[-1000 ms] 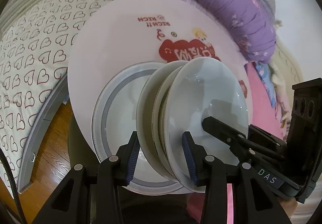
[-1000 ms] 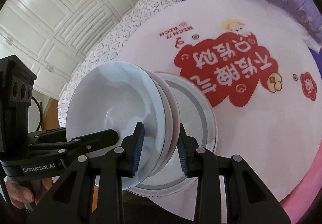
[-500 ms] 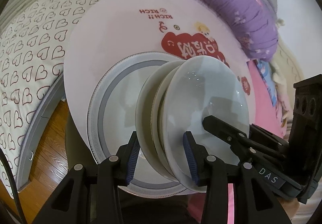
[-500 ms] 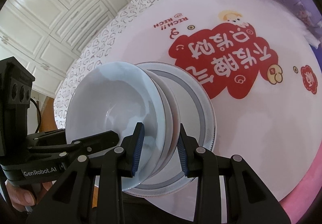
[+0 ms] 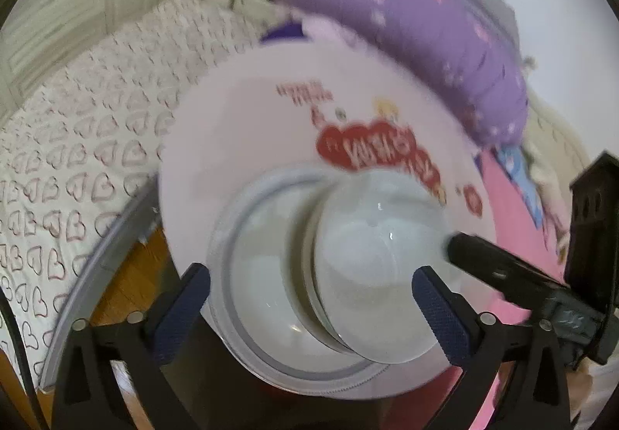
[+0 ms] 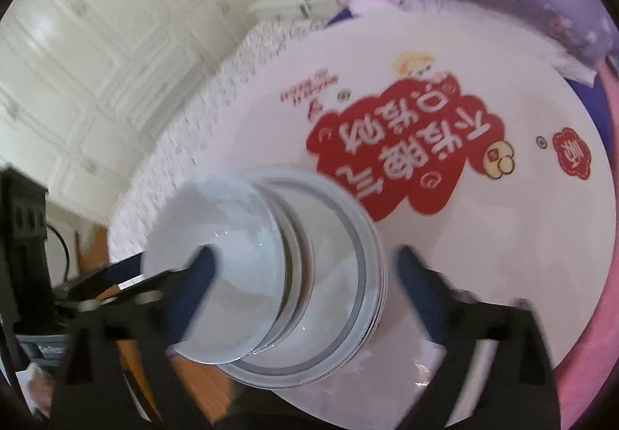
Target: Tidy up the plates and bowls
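A stack of white bowls (image 5: 371, 260) rests inside a grey-rimmed plate (image 5: 240, 260) on the near edge of a round white table (image 5: 247, 113). The stack also shows in the right wrist view (image 6: 228, 248) on the plate (image 6: 348, 275). My left gripper (image 5: 309, 302) is open, its blue pads wide on either side of the stack and not touching it. My right gripper (image 6: 301, 271) is open too, its fingers spread around the bowls and plate. Both views are motion-blurred.
The table carries a red cartoon print (image 6: 406, 159). A purple bolster (image 5: 406, 28) lies behind it, a heart-print bed cover (image 5: 69, 144) to the left, pink bedding (image 5: 514, 213) to the right. White cupboards (image 6: 77, 62) stand behind. Wooden floor (image 5: 127, 283) shows below the table's edge.
Both grippers have opened wide and let go of the bowl stack, which now sits in the plate. Both cameras have drawn back and tilted up a little.
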`<state>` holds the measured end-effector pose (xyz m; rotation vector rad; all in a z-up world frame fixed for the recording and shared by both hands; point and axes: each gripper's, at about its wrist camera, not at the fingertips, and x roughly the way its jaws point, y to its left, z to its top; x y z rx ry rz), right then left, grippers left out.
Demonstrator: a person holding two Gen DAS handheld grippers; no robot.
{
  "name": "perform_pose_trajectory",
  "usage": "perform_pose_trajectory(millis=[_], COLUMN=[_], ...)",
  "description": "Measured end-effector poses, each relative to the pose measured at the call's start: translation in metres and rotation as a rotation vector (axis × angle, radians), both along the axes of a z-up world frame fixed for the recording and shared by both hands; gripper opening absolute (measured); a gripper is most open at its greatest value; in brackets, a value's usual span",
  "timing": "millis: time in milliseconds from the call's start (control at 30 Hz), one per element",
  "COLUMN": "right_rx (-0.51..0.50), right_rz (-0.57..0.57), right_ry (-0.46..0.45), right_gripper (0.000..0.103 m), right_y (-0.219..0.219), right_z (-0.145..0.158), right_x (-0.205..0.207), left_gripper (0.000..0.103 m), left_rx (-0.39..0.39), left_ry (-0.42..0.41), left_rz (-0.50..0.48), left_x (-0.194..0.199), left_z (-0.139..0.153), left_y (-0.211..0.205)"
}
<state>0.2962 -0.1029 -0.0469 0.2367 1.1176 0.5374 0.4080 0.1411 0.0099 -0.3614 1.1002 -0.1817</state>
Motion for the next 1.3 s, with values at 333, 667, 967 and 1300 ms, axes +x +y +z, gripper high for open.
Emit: perform_pose_trajectory(millis=[333, 667, 967, 1300], right_rx=[0.051, -0.043, -0.123, -0.148], right_rz=[-0.079, -0.137, -0.235, -0.322], right_ry=[-0.147, -0.409, -0.566, -0.637], right_gripper=[0.103, 0.103, 0.103, 0.103], right_y=[-0.023, -0.035, -0.053, -0.061], right_z=[0.044, 0.087, 0.103, 0.104], right_x=[-0.037, -0.123, -0.195, -0.242], left_gripper=[0.102, 0.102, 0.102, 0.102], left_rx=[0.156, 0.386, 0.384, 0.357], left_ry=[-0.237, -0.569, -0.723, -0.79], left_rz=[0.062, 0.055, 0.126, 0.122], left_x=[-0.064, -0.187, -0.29, -0.37], left_z=[0.034, 0.07, 0.075, 0.053], left_y=[-0.012, -0.053, -0.07, -0.075])
